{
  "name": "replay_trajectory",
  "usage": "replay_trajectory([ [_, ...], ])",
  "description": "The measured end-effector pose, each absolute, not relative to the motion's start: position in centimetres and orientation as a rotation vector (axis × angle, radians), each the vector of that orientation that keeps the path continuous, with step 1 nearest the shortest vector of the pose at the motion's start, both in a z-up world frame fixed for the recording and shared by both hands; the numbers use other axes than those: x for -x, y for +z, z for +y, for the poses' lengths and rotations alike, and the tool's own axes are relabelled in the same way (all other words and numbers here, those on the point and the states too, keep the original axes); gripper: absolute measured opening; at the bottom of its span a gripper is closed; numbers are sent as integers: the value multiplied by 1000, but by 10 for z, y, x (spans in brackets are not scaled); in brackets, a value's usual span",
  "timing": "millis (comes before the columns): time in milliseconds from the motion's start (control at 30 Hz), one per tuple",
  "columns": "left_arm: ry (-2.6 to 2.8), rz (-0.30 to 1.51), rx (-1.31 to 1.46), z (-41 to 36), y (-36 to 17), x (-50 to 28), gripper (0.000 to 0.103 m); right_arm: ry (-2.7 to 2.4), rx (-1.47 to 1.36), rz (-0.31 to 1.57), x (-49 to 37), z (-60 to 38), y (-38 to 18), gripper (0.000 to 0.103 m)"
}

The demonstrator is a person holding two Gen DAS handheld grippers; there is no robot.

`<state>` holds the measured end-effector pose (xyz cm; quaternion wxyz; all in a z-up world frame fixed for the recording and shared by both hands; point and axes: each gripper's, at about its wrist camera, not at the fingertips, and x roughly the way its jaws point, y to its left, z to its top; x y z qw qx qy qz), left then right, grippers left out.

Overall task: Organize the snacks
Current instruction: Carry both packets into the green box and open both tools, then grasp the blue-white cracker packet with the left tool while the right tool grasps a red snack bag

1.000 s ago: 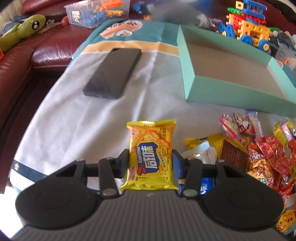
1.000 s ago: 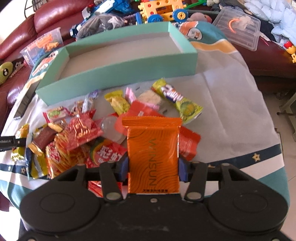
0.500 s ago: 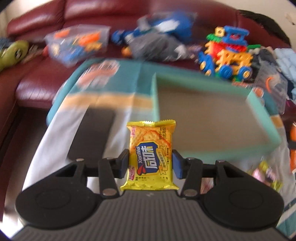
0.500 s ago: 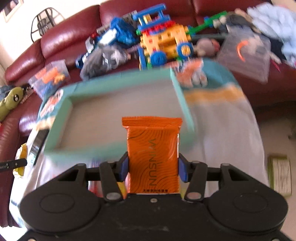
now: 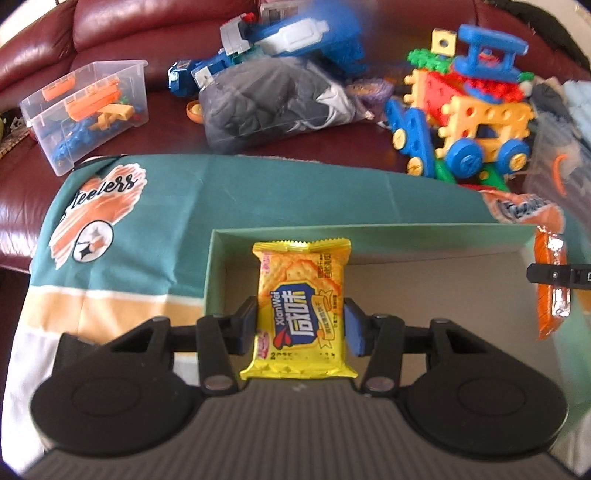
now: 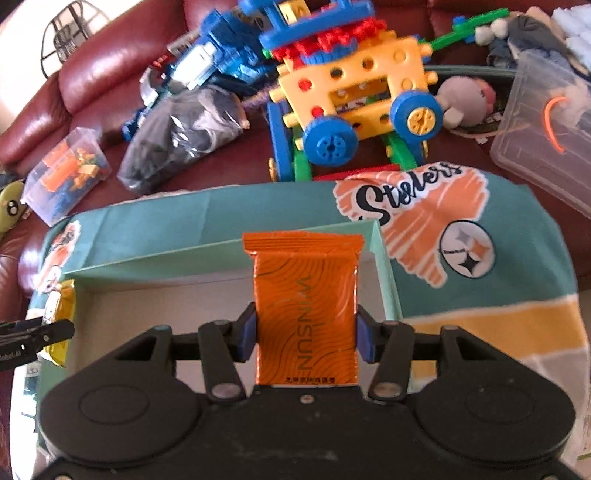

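My left gripper (image 5: 299, 326) is shut on a yellow cracker packet (image 5: 301, 295), held upright over the left end of the shallow teal box (image 5: 406, 236). My right gripper (image 6: 303, 334) holds an orange snack packet (image 6: 306, 295) over the box's right end (image 6: 388, 280). Its jaws are opening, but the pads still touch the packet's sides. Each wrist view catches the other gripper at its edge: the right one with the orange packet (image 5: 550, 295), the left one with the yellow packet (image 6: 62, 314). The box floor (image 5: 443, 295) shows bare cardboard.
The box lies on a teal, orange and white tablecloth (image 5: 258, 192). Behind it the red leather sofa (image 5: 110, 22) carries a yellow and blue toy vehicle (image 6: 354, 96), a blue toy robot (image 5: 280, 40), a bag of dark cloth (image 5: 273, 96) and clear plastic bins (image 5: 85, 107) (image 6: 546, 122).
Both grippers have swept forward from the snack pile and the phone to above the teal box, each carrying its packet. The pile and phone have dropped out of view.
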<state>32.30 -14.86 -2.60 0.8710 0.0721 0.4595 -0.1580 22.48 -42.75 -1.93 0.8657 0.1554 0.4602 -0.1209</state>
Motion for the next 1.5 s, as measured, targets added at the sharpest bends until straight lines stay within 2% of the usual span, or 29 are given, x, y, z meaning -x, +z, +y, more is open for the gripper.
replay_trajectory([
  [33, -322, 952, -160, -150, -28, -324, 62, -256, -325, 967, -229, -429, -25, 56],
  [67, -312, 940, -166, -150, -28, -324, 72, -267, -328, 964, -232, -431, -29, 67],
  [100, -304, 917, -167, -150, -26, -322, 91, -271, -344, 958, -233, -434, -31, 85],
  [133, -299, 893, -167, -150, -22, -319, 103, -266, -373, 939, -231, -436, -31, 88],
  [167, -291, 869, -171, -149, -18, -316, 103, -245, -404, 913, -226, -437, -29, 98],
  [233, -282, 866, -181, -148, -9, -309, 103, -235, -421, 872, -217, -436, -22, 103],
  [433, -323, 883, -146, -130, 16, -267, 103, -212, -422, 824, -182, -418, 7, 103],
  [667, -365, 912, -141, -85, 26, -191, 103, -151, -375, 779, -94, -382, 37, 103],
  [1033, -372, 1027, -164, -22, -11, -95, 103, -136, -344, 902, 13, -341, 13, 103],
  [1100, -365, 1049, -162, -9, -20, -84, 103, -120, -334, 929, 27, -334, 3, 100],
  [1233, -337, 1099, -148, 10, -36, -71, 103, -60, -324, 974, 43, -323, -16, 89],
  [1500, -320, 1148, -140, 25, -59, -64, 103, 1, -265, 1024, 33, -312, -33, 88],
])
